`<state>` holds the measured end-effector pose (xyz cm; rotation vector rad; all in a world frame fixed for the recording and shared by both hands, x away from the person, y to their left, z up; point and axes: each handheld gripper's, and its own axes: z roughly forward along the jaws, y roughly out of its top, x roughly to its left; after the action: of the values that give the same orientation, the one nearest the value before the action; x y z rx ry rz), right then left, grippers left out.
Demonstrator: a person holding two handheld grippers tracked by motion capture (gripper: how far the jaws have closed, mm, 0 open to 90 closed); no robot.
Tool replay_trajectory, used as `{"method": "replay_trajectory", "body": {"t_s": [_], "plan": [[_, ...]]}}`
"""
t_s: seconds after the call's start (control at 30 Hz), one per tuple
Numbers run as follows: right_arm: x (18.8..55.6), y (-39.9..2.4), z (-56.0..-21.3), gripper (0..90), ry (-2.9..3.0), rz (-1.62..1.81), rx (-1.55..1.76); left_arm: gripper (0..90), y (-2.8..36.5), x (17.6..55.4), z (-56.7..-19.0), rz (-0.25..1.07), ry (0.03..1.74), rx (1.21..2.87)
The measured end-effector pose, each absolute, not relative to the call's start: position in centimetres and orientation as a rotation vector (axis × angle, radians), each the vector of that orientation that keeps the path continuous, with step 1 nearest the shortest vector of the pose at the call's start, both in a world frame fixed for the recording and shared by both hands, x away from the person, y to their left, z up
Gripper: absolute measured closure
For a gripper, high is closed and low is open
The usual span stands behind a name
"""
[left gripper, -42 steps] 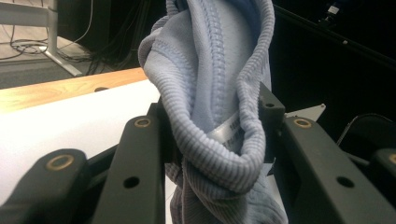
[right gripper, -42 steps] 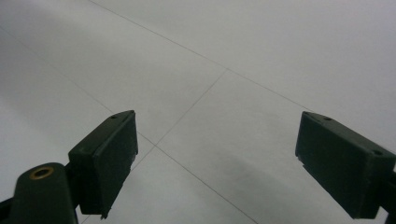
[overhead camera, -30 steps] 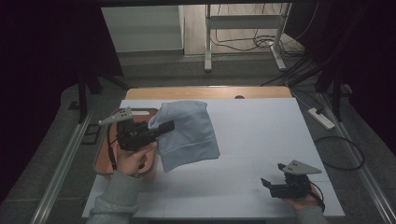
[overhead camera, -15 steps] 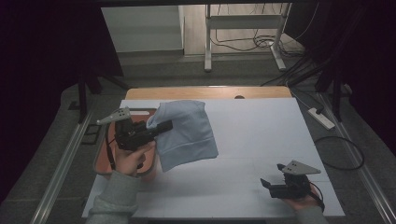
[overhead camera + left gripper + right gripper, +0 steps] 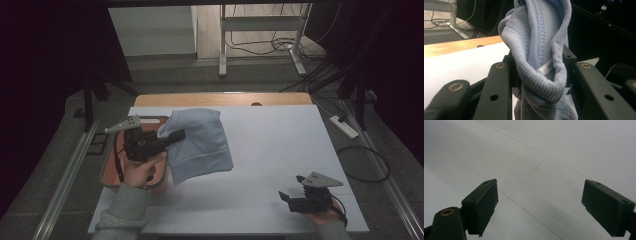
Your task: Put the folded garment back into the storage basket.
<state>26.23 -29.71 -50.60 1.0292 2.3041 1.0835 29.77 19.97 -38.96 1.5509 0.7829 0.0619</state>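
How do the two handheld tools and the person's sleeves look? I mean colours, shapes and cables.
Both tongs are black, pistol-shaped tools. The left tongs and the right tongs each carry a grey three-cornered plate on top. A black cable loops from each. Up close, the jaws are flat black blocks on arms with brass-coloured rivets. The person wears grey knitted sleeves with ribbed cuffs.

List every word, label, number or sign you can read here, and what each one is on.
No text can be read for certain.
White tag sewn inside the light blue garment held in the left gripper: dark print, mostly hidden by the ribbed hem and too blurred to read.
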Motion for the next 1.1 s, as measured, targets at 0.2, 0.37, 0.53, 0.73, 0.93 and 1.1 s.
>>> {"method": "replay_trajectory", "body": {"t_s": [0.2,0.37,0.53,0.73,0.93,1.1], "plan": [[26.2,-29.7,-50.6,14.2,2.308,1.082,1.028,62.6,19.6,29.9,-39.2,0.054,0.786,1.564],[26.2,-29.6,-50.6,14.2,2.31,1.082,1.025,62.4,19.5,30.0,-39.4,0.053,0.793,1.571],[26.2,-29.6,-50.7,14.3,2.313,1.083,1.021,62.4,19.3,30.1,-39.5,0.05,0.795,1.578],[26.2,-29.6,-50.7,14.1,2.312,1.083,1.013,62.3,19.0,30.1,-39.7,0.055,0.801,1.595],[26.2,-29.5,-50.7,14.2,2.317,1.077,1.013,62.1,18.7,30.3,-40.1,0.043,0.811,1.603],[26.2,-29.5,-50.7,14.2,2.32,1.072,1.008,62.0,18.5,30.4,-40.4,0.039,0.816,1.611]]}}
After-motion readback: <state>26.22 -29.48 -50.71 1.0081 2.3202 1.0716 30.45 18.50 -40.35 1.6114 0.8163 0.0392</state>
